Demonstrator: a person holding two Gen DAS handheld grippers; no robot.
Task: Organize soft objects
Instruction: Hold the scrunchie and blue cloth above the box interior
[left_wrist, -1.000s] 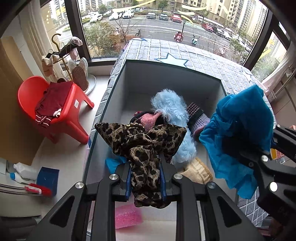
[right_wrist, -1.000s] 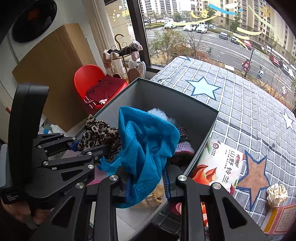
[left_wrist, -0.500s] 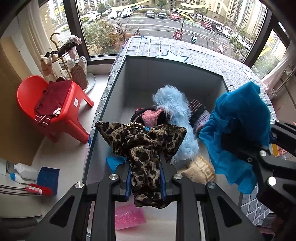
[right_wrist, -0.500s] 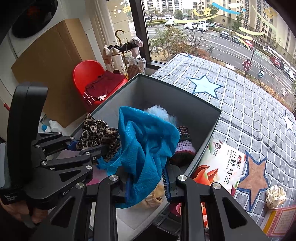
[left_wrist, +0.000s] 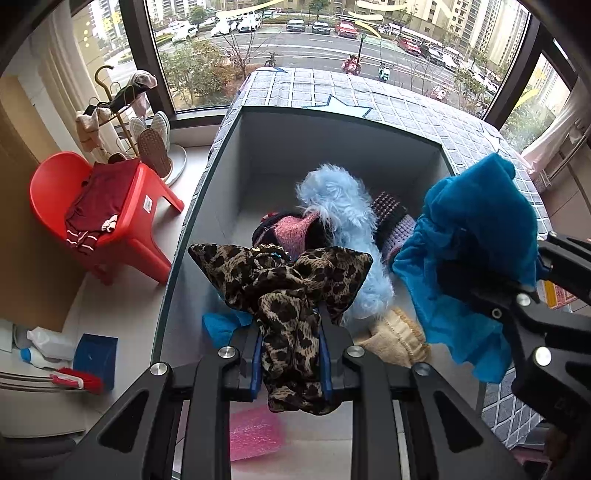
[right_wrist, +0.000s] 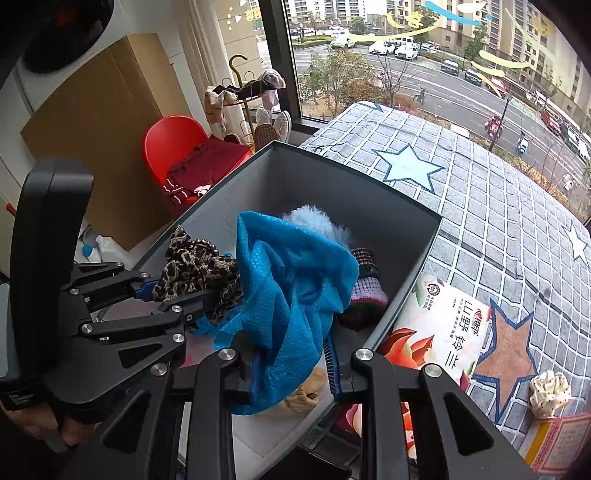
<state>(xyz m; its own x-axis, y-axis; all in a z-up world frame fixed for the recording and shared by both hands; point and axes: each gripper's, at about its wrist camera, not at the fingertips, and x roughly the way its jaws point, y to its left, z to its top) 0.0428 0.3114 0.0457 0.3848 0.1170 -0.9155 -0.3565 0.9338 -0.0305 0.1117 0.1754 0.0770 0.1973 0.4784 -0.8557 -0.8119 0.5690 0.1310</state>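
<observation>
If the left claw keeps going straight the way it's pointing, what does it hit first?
The left claw, shut on the leopard cloth, points steeply down into the grey box. It would probably meet the pile inside first, around the pink knit and fluffy blue piece, though depth is unclear.

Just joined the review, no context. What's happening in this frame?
A person holds a gripper in each hand over an open grey storage box. The left gripper is shut on a leopard-print cloth; the right gripper is shut on a bright blue cloth. Both cloths hang above the box, not yet released. Inside lie a fluffy light-blue item, knitted pieces and a beige one. A white polka-dot scrunchie sits outside on the star-patterned cover.
</observation>
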